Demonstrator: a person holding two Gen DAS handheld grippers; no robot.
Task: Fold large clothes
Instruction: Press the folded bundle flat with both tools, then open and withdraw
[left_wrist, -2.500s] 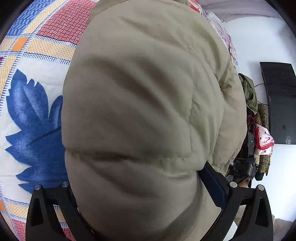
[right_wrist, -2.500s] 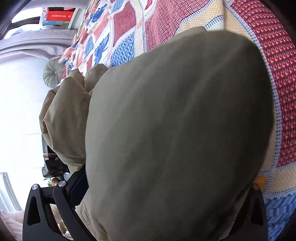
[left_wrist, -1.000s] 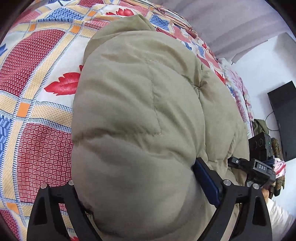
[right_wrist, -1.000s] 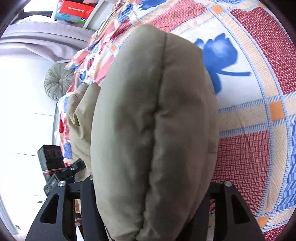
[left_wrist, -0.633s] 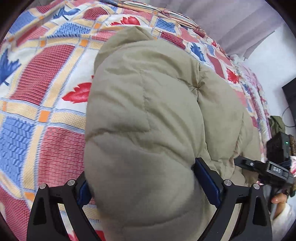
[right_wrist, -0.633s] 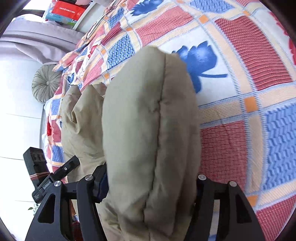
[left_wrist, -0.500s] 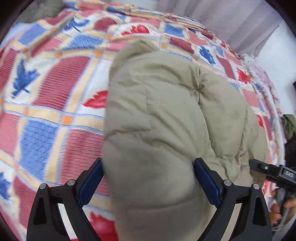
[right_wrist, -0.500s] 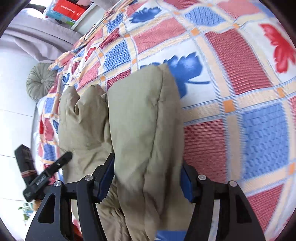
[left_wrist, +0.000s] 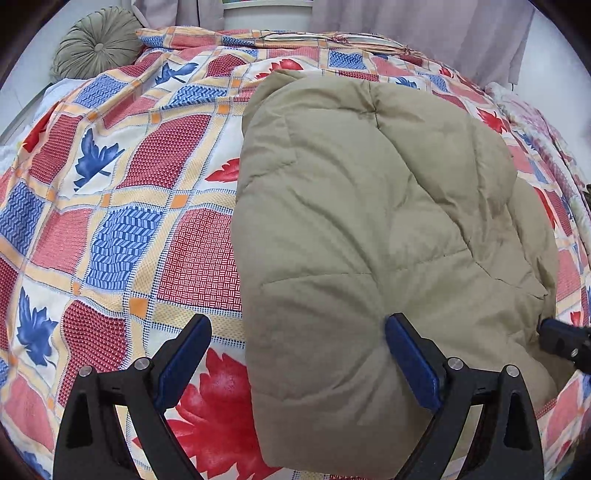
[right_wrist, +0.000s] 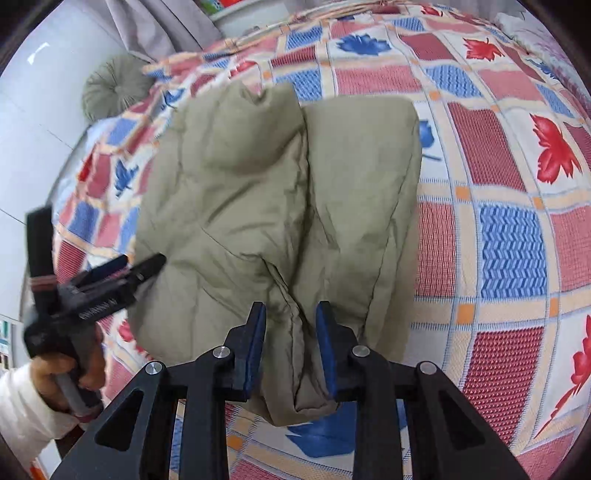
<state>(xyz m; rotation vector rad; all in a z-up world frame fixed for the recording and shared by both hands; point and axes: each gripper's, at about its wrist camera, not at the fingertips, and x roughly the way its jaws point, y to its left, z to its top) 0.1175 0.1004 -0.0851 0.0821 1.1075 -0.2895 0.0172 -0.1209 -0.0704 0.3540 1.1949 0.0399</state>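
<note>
Jacket (left_wrist: 369, 221) now outside left claw (left_wrist: 295, 350)

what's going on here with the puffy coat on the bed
A person with a gripper in each hand is folding a khaki padded jacket on a patchwork bedspread. The jacket lies bundled on the bed. The left gripper is open, one finger against the fabric. The right gripper has a fold of the near edge between its fingers.

A puffy, quilted khaki-olive jacket (left_wrist: 369, 229) lies folded into a thick bundle on the bed (left_wrist: 122, 206). Stitched seams divide its padded panels, and two bulky layers sit side by side, with one rumpled edge at the near end.
</note>
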